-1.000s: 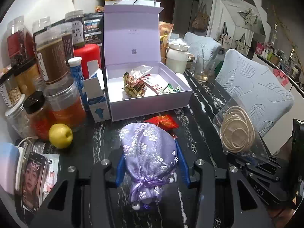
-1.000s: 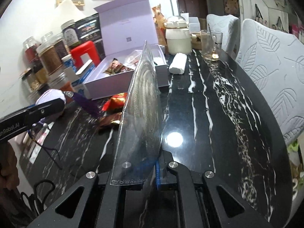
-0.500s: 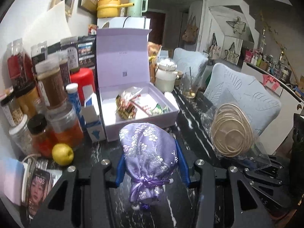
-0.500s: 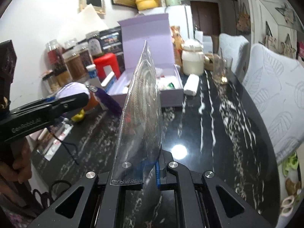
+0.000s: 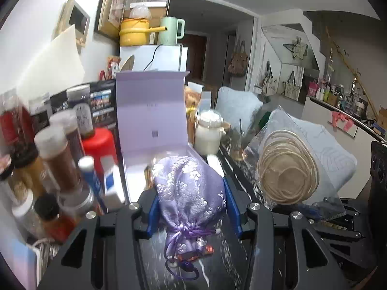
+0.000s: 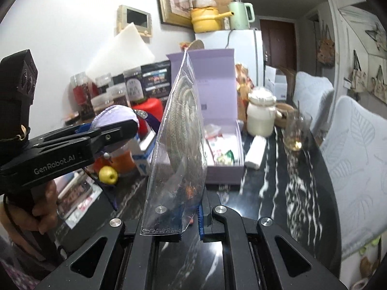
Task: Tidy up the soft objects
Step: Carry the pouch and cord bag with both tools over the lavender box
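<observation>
My left gripper (image 5: 192, 207) is shut on a purple floral drawstring pouch (image 5: 191, 193) and holds it raised in front of the open lilac gift box (image 5: 150, 111). It also shows in the right wrist view (image 6: 113, 130), with the pouch (image 6: 116, 116) between its fingers. My right gripper (image 6: 191, 220) is shut on a clear plastic bag of coiled beige rope (image 6: 179, 140), held upright on edge. That bag (image 5: 287, 169) shows at the right of the left wrist view. The box (image 6: 217, 145) holds several snack packets.
Jars and bottles (image 5: 58, 159) crowd the left of the black marble table (image 6: 302, 181). A red canister (image 5: 101, 145), a white jar (image 5: 208, 133), a glass (image 6: 296, 133), a yellow apple (image 6: 108, 175) and a rolled white cloth (image 6: 255, 153) stand around the box. Padded chairs (image 6: 358, 149) line the right side.
Both grippers have lifted upward with their loads and tilted up; the table and box have dropped lower in view. The pouch and the rope bag stay gripped.
</observation>
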A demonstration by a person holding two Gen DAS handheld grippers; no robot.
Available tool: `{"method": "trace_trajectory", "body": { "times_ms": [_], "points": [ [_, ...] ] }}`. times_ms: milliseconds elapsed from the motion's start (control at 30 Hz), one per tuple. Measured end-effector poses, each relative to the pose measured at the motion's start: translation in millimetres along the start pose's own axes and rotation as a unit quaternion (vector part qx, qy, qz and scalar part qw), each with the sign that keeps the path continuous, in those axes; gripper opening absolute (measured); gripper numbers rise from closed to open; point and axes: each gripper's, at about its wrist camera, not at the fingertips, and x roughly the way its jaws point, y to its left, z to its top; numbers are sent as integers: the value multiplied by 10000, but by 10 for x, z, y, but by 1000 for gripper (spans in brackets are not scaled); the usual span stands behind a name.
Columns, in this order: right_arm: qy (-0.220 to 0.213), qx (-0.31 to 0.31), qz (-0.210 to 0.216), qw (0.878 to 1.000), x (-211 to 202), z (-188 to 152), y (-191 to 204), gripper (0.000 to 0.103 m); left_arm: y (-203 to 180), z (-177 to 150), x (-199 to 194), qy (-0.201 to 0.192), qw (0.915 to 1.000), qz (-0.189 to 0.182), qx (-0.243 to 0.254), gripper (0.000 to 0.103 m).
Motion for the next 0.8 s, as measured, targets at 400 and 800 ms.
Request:
{"method": "trace_trajectory", "body": {
  "times_ms": [400,800],
  "points": [
    [-216,-175,93,9996,371,579,-229,9,170,564,545,-281,9996,-94,11,46],
    [-228,-314,25,9992,976,1038,-519,9,326,915,1211,-384,9993,2,29,46]
  ]
}}
